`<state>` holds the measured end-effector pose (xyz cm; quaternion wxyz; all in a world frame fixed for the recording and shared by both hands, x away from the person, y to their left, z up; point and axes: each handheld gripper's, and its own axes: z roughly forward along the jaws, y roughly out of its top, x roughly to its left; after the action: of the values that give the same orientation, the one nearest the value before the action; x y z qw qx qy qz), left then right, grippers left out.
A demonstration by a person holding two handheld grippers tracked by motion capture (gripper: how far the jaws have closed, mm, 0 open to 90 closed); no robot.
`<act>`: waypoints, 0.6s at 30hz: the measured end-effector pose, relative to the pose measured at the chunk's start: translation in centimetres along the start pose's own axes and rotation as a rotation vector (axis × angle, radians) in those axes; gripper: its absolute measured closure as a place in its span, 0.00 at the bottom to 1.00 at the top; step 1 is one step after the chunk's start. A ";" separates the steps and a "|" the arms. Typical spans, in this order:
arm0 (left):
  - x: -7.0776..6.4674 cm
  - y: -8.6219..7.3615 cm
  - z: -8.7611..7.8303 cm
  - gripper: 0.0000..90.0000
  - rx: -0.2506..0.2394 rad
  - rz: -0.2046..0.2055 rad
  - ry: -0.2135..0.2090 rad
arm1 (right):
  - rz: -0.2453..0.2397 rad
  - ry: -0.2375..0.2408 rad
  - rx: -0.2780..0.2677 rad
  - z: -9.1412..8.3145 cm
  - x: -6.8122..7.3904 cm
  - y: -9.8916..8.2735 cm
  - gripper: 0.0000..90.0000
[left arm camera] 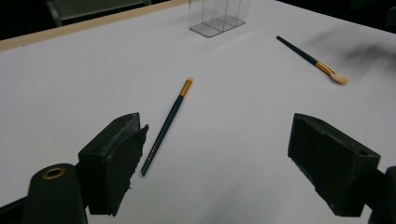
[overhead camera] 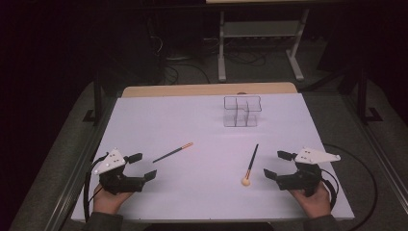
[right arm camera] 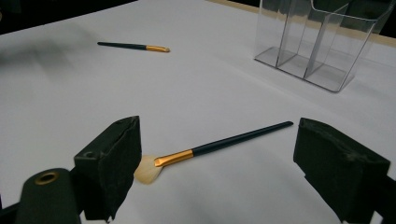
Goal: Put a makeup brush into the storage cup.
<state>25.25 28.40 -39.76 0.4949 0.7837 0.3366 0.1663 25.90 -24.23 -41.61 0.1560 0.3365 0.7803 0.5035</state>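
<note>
Two brushes lie on the white bench (overhead camera: 192,168) in the high view: a slim brush (overhead camera: 173,152) left of centre and a fluffy-tipped brush (overhead camera: 250,166) right of centre, with a clear divided organizer (overhead camera: 242,111) standing farther back. The left tool (overhead camera: 143,166) and right tool (overhead camera: 274,164), each held in a hand at the near edge, have their jaws spread wide, gripping nothing.

Left gripper view: the slim brush (left arm camera: 166,126) lies on the bench just beyond the left-hand jaw, its gold ferrule pointing away; a dim blur at far right may be the other tool.

Right gripper view: the fluffy-tipped brush (right arm camera: 215,144) lies between the parted jaws, bristles beside the left-hand jaw; the organizer (right arm camera: 322,42) stands beyond.
</note>
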 end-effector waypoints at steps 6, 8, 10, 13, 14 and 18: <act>0.1 0.0 0.1 0.19 0.010 0.009 -0.002 | 0.004 0.001 0.002 0.1 -0.1 -0.1 0.16; 0.1 0.0 0.1 0.19 0.013 0.008 -0.003 | 0.003 0.002 0.002 0.1 -0.2 -0.1 0.16; 0.1 0.0 0.1 0.19 0.014 0.008 -0.004 | 0.001 0.002 0.001 0.1 -0.2 -0.1 0.16; 0.1 0.0 0.1 0.19 0.015 0.007 -0.006 | 0.001 0.002 0.002 0.1 -0.2 -0.1 0.16; 0.1 0.0 0.1 0.19 0.015 0.009 -0.006 | 0.000 0.002 0.001 0.1 -0.2 -0.1 0.16; 0.1 0.0 0.1 0.19 0.014 0.012 -0.007 | 0.001 0.001 0.002 0.1 -0.2 0.0 0.16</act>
<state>25.40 28.39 -39.78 0.4896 0.7896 0.3315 0.1643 26.05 -24.30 -41.71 0.1549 0.3366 0.7808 0.5030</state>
